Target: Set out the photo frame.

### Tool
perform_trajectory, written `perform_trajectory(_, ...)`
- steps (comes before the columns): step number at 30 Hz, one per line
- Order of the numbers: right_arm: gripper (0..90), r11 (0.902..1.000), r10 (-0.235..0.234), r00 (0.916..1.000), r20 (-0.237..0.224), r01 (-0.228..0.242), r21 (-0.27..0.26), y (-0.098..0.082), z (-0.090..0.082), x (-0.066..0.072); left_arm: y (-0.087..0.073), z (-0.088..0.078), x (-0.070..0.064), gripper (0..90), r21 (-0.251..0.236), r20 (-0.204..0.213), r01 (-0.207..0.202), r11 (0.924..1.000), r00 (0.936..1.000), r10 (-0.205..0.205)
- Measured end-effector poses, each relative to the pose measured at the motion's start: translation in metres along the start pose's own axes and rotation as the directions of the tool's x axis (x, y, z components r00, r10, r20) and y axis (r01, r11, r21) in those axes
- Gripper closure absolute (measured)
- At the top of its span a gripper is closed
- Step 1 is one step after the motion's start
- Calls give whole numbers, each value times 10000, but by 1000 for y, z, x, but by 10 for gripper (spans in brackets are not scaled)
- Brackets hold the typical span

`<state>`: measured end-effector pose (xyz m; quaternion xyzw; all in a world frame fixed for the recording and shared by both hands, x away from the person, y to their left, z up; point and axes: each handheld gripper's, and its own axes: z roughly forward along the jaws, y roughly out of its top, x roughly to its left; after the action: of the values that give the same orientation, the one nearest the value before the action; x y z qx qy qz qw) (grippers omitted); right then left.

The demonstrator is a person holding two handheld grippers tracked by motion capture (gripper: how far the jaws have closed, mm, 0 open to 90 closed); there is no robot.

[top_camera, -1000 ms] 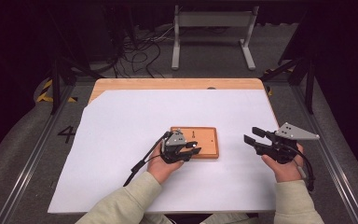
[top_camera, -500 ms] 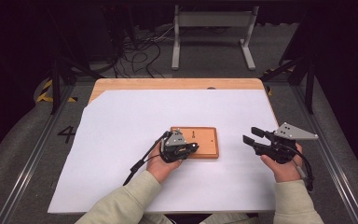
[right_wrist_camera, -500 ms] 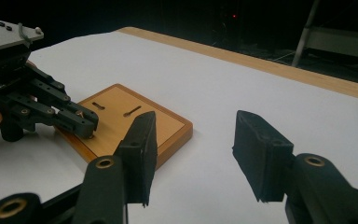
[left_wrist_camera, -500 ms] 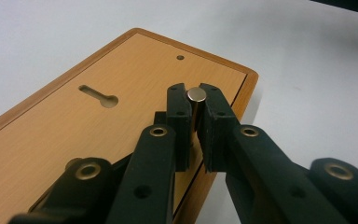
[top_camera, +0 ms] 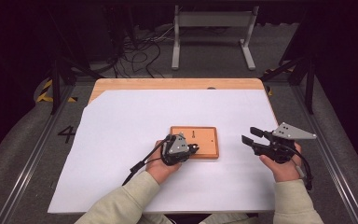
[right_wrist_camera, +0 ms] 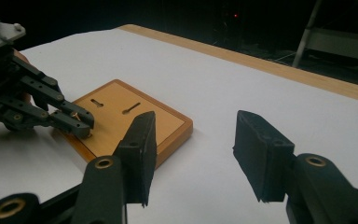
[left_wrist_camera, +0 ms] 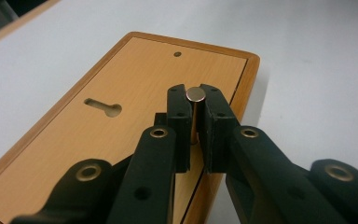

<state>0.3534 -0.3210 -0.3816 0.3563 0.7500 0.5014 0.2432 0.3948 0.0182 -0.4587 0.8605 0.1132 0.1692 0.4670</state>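
A small wooden board (top_camera: 205, 140) with keyhole slots (left_wrist_camera: 103, 106) lies flat on the white sheet. A short metal pin (left_wrist_camera: 196, 94) stands upright near the board's edge. My left gripper (left_wrist_camera: 195, 109) has just been closing, and its pads now press on the pin from both sides. From above, the left gripper (top_camera: 193, 149) reaches over the board's near left corner. The right gripper view shows the left gripper (right_wrist_camera: 81, 123) on the pin (right_wrist_camera: 76, 114) at the board (right_wrist_camera: 140, 112). My right gripper (top_camera: 251, 135) hovers to the board's right, jaws open (right_wrist_camera: 193, 140) and nothing between them.
The white sheet (top_camera: 135, 126) covers most of a wooden table (top_camera: 168, 84), whose far edge shows bare. Beyond the table stand a metal frame (top_camera: 212, 28) and loose cables (top_camera: 140, 51) on the floor. A cable (top_camera: 140, 165) trails from the left gripper across the sheet.
The left jaws have drawn slightly closer together over the board. Both hands stay where they were.
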Motion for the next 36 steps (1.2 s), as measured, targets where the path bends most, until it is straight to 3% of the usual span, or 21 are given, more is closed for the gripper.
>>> perform_trajectory(7, 517, 9995, -312, 9994, -147, 312, -12, 1, 2, 3, 0, -3, -7, 836, 113, -279, -1030, 9946, 9943, 1033)
perform_trajectory(10, 524, 9996, -283, 9994, -205, 284, 42, 1, 3, 4, 1, -5, -11, 837, 233, -403, -1561, 9875, 9868, 1569)
perform_trajectory(17, 529, 9995, -269, 9993, -266, 274, 184, 3, 5, 5, 2, -9, -21, 838, 582, -624, -2645, 9626, 9614, 2680)
perform_trajectory(19, 529, 9994, -233, 9991, -341, 242, 262, 4, 6, 6, 2, -9, -23, 837, 613, -688, -2781, 9586, 9569, 2820)
perform_trajectory(22, 554, 9987, -243, 9982, -557, 267, 427, 5, 9, 8, 1, -9, -24, 836, 587, -751, -2812, 9579, 9555, 2851)
perform_trajectory(26, 571, 9980, -250, 9955, -914, 301, 553, 9, 11, 12, -1, -10, -28, 835, 671, -947, -3215, 9445, 9403, 3268)
perform_trajectory(31, 558, 9964, -293, 9936, -1092, 377, 759, 13, 15, 16, -3, -9, -29, 836, 654, -1003, -3182, 9458, 9409, 3234)
perform_trajectory(34, 548, 9950, -285, 9922, -1211, 398, 921, 17, 18, 18, -3, -9, -29, 836, 689, -1070, -3266, 9426, 9370, 3325)
perform_trajectory(36, 480, 9923, -97, 9928, -1194, 243, 1214, 22, 22, 18, -4, -9, -30, 836, 699, -1099, -3237, 9436, 9376, 3298)
